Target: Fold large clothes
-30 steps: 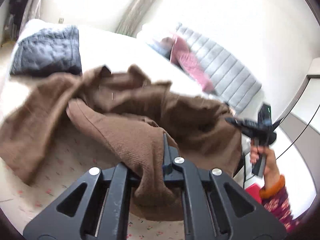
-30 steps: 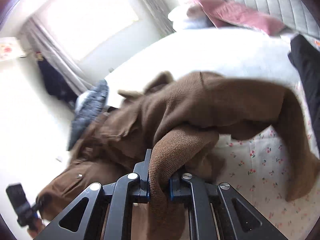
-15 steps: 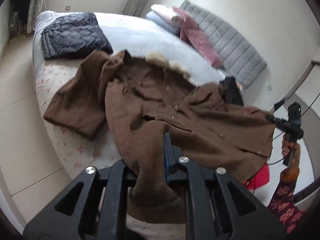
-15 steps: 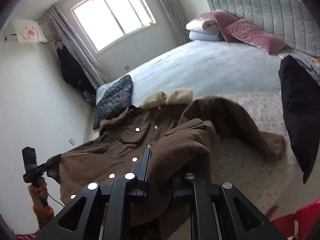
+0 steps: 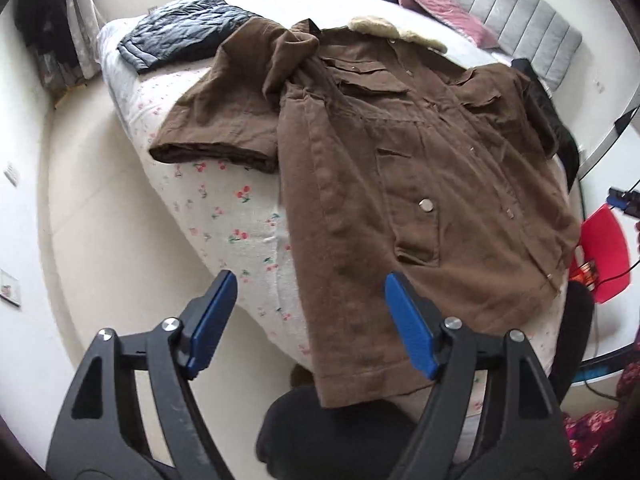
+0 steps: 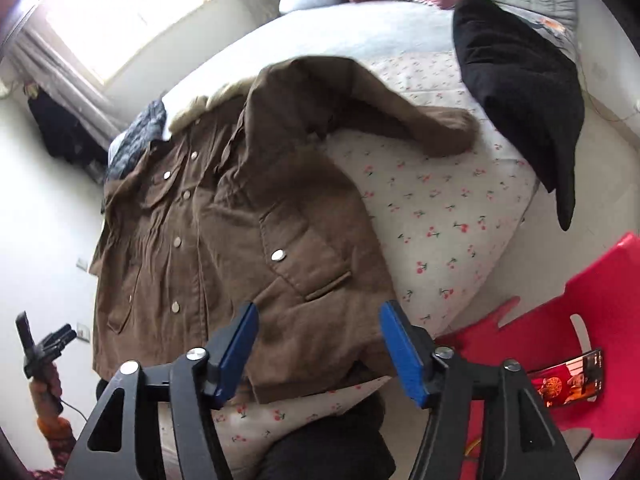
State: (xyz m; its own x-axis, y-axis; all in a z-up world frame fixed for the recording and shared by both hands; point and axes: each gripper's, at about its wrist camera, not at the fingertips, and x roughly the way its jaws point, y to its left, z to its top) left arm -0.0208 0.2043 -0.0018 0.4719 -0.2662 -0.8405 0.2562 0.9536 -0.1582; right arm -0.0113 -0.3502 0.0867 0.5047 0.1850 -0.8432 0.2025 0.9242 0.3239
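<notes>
A brown coat [image 5: 420,168] lies spread front-up on the bed [image 5: 224,208], over a white sheet printed with small red cherries. Its cream fleece collar [image 5: 396,32] points toward the grey headboard [image 5: 520,28], and its hem hangs just over the near edge of the mattress. One sleeve [image 5: 224,112] is bent outward on the side by the window; the other sleeve [image 6: 400,120] stretches across the sheet toward a black garment [image 6: 520,80] lying near the far corner. A dark quilted jacket [image 5: 180,28] sits folded on the bed beyond the coat, and pink pillows [image 5: 432,4] rest against the headboard.

The left hand-held gripper [image 5: 308,320] hovers above the hem with its blue pads wide apart and still opening; nothing is pinched between them. The right hand-held gripper [image 6: 318,348] hangs over the opposite hem corner, jaws likewise opening and free of the cloth. A red plastic chair [image 6: 568,332] stands beside the bed.
</notes>
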